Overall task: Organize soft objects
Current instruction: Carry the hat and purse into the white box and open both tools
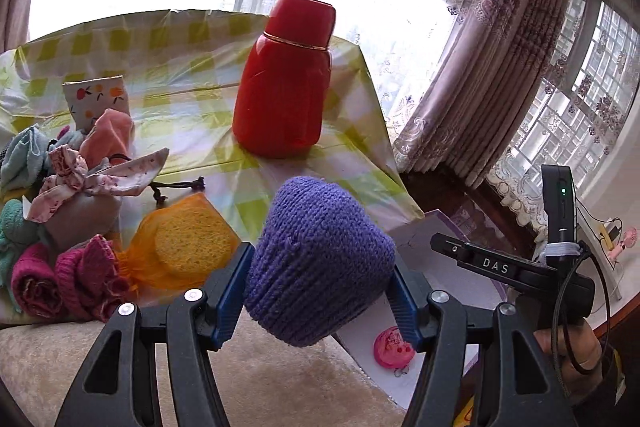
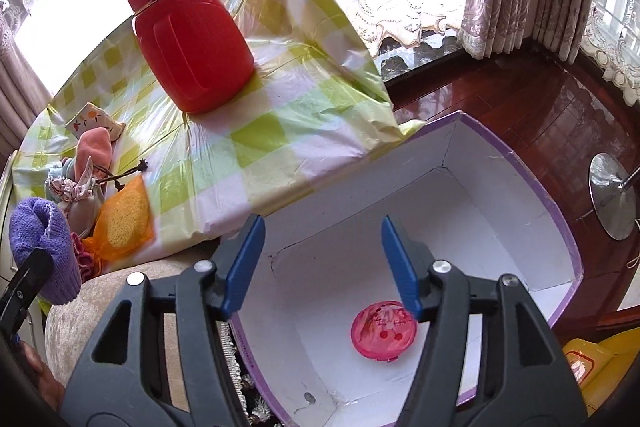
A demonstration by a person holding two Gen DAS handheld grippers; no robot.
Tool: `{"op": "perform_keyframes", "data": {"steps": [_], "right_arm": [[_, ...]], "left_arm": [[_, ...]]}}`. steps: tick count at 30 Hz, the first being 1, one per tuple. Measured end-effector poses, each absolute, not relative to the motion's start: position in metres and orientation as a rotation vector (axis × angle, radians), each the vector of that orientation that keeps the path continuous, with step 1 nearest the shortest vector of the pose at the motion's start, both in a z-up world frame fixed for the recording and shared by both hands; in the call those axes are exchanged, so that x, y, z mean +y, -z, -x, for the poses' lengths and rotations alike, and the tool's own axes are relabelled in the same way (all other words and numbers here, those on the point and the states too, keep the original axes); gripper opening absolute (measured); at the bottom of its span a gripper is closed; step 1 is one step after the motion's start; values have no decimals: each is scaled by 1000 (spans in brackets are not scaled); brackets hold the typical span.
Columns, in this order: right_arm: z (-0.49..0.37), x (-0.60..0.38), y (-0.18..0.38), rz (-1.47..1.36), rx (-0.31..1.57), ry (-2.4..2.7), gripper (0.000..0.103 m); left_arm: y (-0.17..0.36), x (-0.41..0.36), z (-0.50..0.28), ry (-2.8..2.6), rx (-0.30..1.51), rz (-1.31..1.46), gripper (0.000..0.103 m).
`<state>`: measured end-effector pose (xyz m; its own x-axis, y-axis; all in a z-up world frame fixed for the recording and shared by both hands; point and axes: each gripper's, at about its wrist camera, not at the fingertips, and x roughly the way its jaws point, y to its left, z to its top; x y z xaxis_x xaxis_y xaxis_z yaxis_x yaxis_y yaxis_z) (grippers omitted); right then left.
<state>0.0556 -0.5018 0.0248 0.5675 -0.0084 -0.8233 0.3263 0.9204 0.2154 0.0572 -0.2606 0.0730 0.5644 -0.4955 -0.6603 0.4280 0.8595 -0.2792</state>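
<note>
flask (image 2: 188,43) on table (image 2: 280,131), box (image 2: 460,195) beside (right)

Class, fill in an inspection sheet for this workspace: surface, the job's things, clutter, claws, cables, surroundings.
Surface: checked tablecloth, wrinkled.
Job's things: purple knit piece; soft pile at the table's left; pink round item in the white box.
Clutter: red flask, upright.
Claws: left claw shut on the purple knit piece; right claw open over the box, nothing between its pads.
Cables: black cable on the other claw.
Surroundings: curtains, windows, wood floor.
</note>
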Motion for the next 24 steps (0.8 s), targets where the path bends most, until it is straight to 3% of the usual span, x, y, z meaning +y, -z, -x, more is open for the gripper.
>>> {"op": "perform_keyframes", "data": {"steps": [4, 9, 11, 24], "right_arm": [[-46, -521, -34, -358, 909, 286, 86], [-36, -536, -44, -320, 824, 380, 97], [-32, -539, -46, -308, 779, 367, 98], [-37, -518, -50, -320, 769, 221, 98]], "left_arm": [[-75, -289, -58, 614, 814, 72, 65], [-75, -314, -66, 699, 842, 69, 76], [-76, -311, -64, 698, 834, 73, 84], [-81, -258, -61, 567, 735, 144, 84]]}}
